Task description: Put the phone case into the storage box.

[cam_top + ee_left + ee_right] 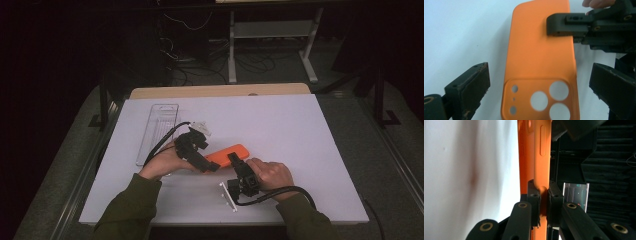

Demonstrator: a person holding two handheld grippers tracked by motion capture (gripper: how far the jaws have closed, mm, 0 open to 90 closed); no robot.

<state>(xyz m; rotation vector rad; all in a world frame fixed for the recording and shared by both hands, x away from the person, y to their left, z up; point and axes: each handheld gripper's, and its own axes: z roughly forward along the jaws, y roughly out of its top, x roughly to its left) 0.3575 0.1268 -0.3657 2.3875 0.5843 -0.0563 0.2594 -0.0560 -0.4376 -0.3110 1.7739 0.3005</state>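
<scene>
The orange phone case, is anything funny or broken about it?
Nothing looks broken. The orange phone case is empty, so the white table shows through its camera holes. The right gripper pinches one edge; the left gripper stands open around its camera end.

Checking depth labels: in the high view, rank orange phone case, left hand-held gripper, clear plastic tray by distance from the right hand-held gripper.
1. orange phone case: clamped at its edge in the right hand-held gripper.
2. left hand-held gripper: just to the left, jaws open at the case's camera end.
3. clear plastic tray: far left, toward the table's back.
</scene>
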